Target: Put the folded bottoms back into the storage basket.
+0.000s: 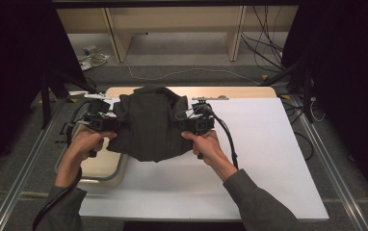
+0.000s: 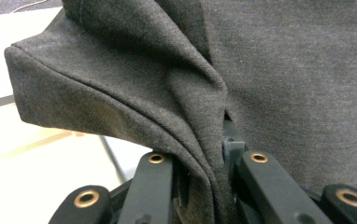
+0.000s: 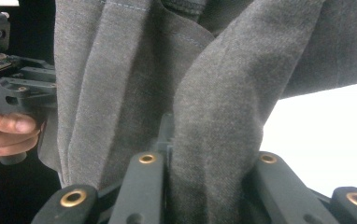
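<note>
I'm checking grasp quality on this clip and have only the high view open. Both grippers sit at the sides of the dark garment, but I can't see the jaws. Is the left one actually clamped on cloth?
Observer: Yes. In the left gripper view a folded seam of the dark grey garment runs down between the left gripper jaws, which are closed on it.
Operator: And the right?
Observer: The right gripper has a thick fold pinched between its jaws.
Operator: Is cloth slack near the left jaws?
Observer: A hemmed corner juts out free, above the table.
</note>
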Demonstrator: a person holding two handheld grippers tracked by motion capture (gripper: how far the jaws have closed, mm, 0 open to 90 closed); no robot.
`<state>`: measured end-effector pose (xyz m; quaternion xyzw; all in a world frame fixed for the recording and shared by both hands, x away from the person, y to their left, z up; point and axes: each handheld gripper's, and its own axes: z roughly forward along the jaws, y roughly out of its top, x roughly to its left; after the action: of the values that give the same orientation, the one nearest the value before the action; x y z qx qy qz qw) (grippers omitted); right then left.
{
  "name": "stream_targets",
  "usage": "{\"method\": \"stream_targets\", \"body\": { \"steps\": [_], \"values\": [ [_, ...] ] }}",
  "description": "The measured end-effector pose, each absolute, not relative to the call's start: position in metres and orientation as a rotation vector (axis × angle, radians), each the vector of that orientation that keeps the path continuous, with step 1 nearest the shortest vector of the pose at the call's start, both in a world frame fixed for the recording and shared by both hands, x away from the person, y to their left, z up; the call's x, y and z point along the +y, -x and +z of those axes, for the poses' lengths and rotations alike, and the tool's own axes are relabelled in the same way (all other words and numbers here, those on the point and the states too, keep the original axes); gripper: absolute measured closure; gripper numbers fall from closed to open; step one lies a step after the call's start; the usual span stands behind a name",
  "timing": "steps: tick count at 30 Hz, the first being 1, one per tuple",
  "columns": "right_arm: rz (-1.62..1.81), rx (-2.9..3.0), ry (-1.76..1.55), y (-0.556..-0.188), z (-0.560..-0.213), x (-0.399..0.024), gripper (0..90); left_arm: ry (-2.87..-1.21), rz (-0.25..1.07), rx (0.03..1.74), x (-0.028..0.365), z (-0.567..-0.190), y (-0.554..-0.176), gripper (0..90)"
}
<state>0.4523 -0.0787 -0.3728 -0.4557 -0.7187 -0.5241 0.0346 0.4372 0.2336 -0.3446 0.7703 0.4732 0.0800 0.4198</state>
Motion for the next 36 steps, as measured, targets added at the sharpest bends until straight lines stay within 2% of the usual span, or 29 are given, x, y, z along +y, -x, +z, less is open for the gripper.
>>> {"method": "stream_targets", "body": {
  "steps": [13,36],
  "values": [
    [-1.607,-2.226,1.356,-0.457,-0.365,-0.032,75.1,-1.890,0.252,1.257,0.271,-0.338,-0.434,79.1],
    [-1.598,-2.238,1.315,-0.458,-0.358,0.019,75.1,-1.830,0.318,1.359,0.318,-0.331,-0.426,79.0]
  ]
}}
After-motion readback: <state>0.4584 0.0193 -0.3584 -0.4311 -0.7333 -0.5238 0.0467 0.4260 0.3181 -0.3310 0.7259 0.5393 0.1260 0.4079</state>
